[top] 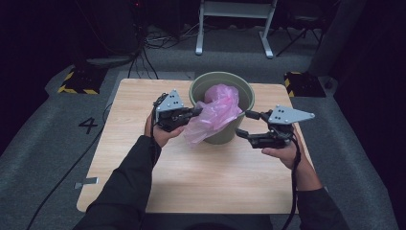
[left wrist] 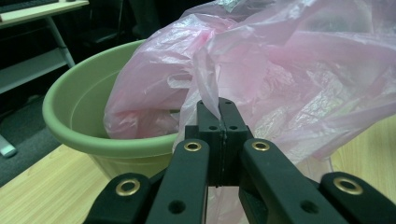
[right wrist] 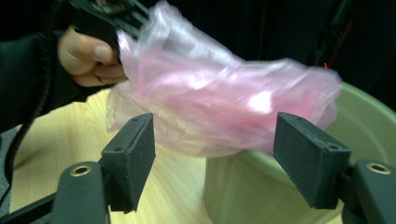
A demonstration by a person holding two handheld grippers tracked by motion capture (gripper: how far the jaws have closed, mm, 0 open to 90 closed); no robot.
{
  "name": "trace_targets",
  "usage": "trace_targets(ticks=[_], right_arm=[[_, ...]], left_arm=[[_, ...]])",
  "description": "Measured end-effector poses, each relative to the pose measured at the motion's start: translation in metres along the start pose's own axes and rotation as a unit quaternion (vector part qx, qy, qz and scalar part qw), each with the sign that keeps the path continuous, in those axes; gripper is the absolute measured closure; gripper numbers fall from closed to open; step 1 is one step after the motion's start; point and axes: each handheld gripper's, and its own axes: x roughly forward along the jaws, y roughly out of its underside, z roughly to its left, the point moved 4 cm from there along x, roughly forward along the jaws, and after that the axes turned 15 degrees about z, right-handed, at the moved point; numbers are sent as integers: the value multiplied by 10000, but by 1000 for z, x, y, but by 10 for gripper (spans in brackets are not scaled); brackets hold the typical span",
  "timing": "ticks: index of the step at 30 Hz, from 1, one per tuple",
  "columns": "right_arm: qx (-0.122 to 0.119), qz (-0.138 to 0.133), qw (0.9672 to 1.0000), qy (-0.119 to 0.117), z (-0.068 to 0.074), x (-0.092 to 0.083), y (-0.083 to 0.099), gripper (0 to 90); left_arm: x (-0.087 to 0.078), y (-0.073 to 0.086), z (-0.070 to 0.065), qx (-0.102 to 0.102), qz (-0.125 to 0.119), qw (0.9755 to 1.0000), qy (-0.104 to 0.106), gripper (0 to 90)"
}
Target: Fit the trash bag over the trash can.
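A green plastic bin (top: pixel 230 135) stands at the far middle of the wooden table (top: pixel 201 177). A thin pink plastic bag (top: pixel 215 112) bulges out of it and hangs over its near left rim. My left gripper (top: pixel 196 111) sits at the bin's left and is shut on the bag; in the left gripper view its jaws (left wrist: pixel 218 105) pinch a fold of the bag (left wrist: pixel 280 70) in front of the bin (left wrist: pixel 79 107). My right gripper (top: pixel 246 124) is to the right of the bin, open. In the right gripper view its jaws (right wrist: pixel 215 140) stand wide apart before the bag (right wrist: pixel 210 107), with nothing pressed between them.
The table has free wood in front of the bin and to both sides. On the grey floor beyond it lie cables (top: pixel 143 62), the legs of a white desk frame (top: pixel 234 28) and two yellow-black striped blocks (top: pixel 76 81). A "4" (top: pixel 88 125) marks the floor at the left.
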Motion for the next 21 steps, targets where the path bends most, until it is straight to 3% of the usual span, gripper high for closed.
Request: trace_targets(ticks=[2, 4, 6, 8, 10, 14, 21], right_arm=[[-32, 74, 9999, 79, 6, 6, 1, 392], [-219, 170, 9996, -8, 16, 10, 3, 547], [-512, 261, 9981, -224, 27, 16, 4, 629], [-620, 353, 9971, -270, 34, 22, 4, 680], [-646, 320, 9968, -339, 39, 28, 3, 671], [-473, 224, 9976, -451, 43, 39, -3, 489], [8, 19, 9998, -204, 37, 40, -7, 354]], left_arm=[[1, -1, -2, -11, -34, 10000, -14, 900], [2, -2, -6, -21, -66, 9999, 82, 900], [4, -3, -9, 14, -43, 10000, 80, 900], [5, -3, -13, 45, -42, 9999, 113, 900], [5, -4, -15, 63, -49, 9999, 97, 900], [6, -5, -19, 90, -62, 9999, 126, 900], [10, -3, -26, 226, 11, 9997, 134, 900]])
